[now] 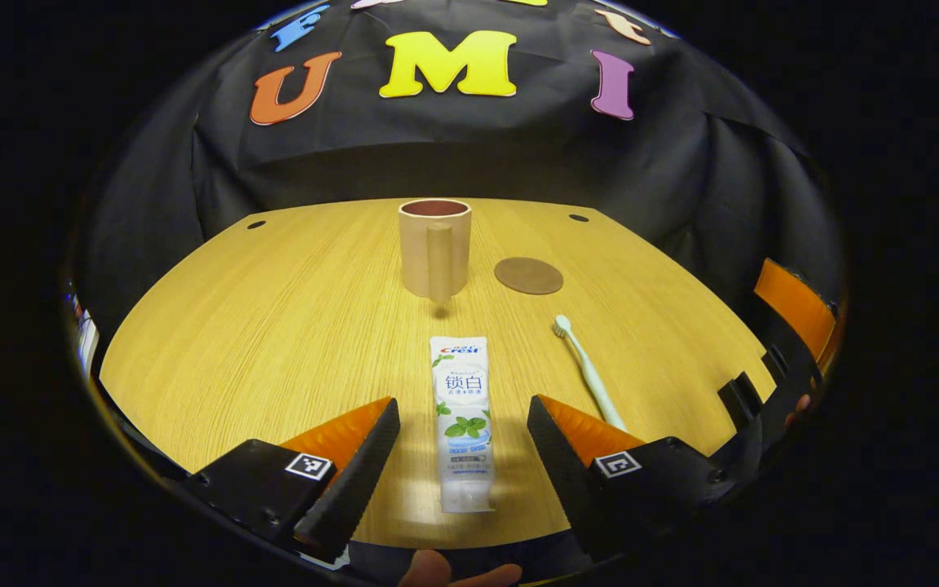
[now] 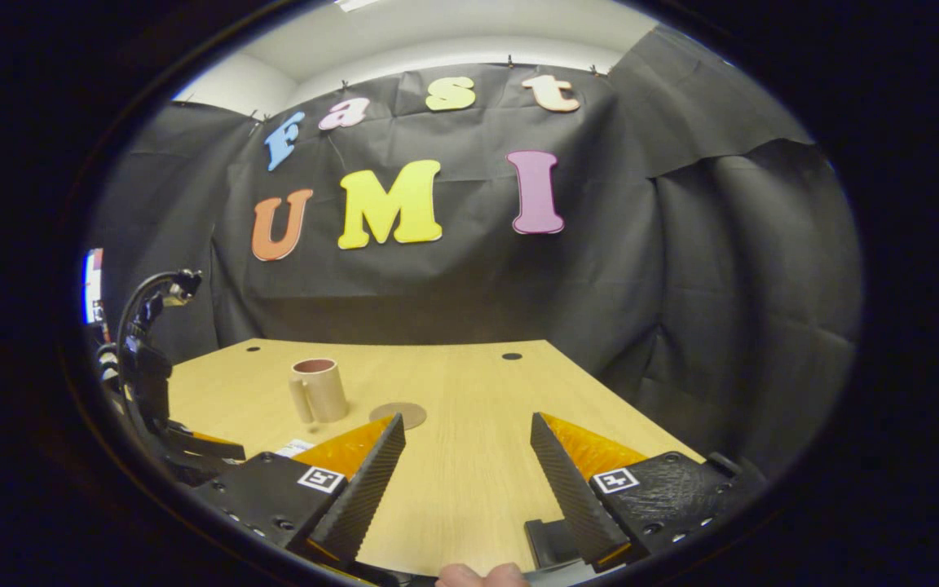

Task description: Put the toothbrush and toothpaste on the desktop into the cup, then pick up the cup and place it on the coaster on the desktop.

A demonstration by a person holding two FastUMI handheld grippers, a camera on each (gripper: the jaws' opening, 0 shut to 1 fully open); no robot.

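Left gripper [image 1: 463, 432] straddling toothpaste [image 1: 461, 424], jaws released.
Judged: closing on the tube; cup [image 1: 434, 249] stands beside the coaster [image 1: 528, 275]; right gripper [image 2: 468, 465] released.

Bare counter [image 1: 274, 326] is lying open left of the toothpaste [image 1: 462, 424]. The cup [image 1: 434, 247] is standing beyond it, coaster [image 1: 528, 275] and toothbrush [image 1: 589, 371] crowding the right.

Left gripper view sits low over the desk [image 1: 274, 326]; right gripper view, seemingly farther right, shares the cup [image 2: 320, 390].
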